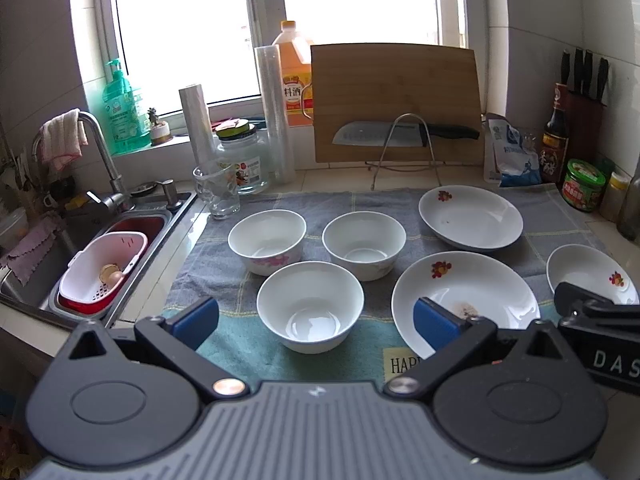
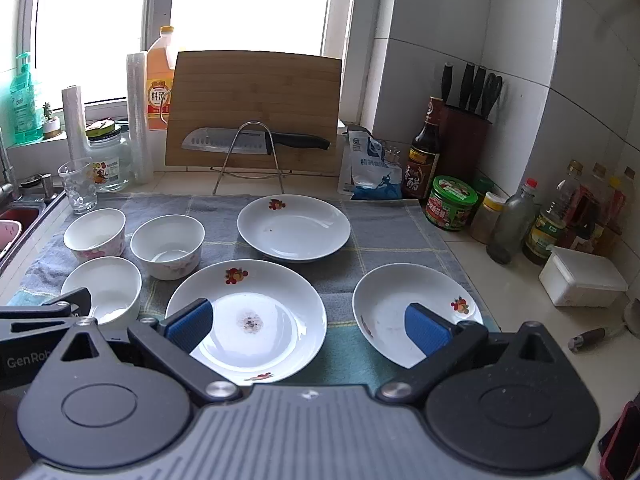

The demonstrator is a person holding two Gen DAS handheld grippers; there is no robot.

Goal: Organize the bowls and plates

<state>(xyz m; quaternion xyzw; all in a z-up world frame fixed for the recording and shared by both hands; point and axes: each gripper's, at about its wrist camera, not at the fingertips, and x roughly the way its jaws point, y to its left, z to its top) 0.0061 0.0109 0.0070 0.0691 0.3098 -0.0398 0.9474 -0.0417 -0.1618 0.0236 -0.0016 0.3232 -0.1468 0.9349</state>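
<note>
Plates and bowls are all laid out singly on the grey-green dish cloth point(image 2: 384, 232) over the tabletop, nothing stacked yet, so my guess is the sorting hasn't really begun. Three bowls sit in a cluster on the sink side: the front bowl point(image 1: 310, 306) nearest me, the plain bowl point(image 1: 364, 245) behind it, and the pink-flower bowl point(image 1: 267, 241) toward the glass cup point(image 1: 216, 190). Three plates take the other half: the big front plate point(image 2: 246, 316) with a dark smudge in its middle, the back plate point(image 2: 294, 226) near the cutting board point(image 2: 256, 108), and the small plate point(image 2: 416, 308) off toward the jars. I reckon they're spread on the cloth so each piece has free rim to grab and won't slide or clink; like is already grouped with like, which should make nesting easy. My left tongs point(image 1: 316, 322) are spread wide and hold nothing, hovering above the near edge of the cloth with the front bowl showing between the blue pads point(image 1: 198, 320), so that bowl looks like the natural first pick. My right tongs point(image 2: 308, 326) are just as wide, also empty and touching nothing, with one pad showing over the front plate and the other over the small plate. Both sit side by side, close together.
</note>
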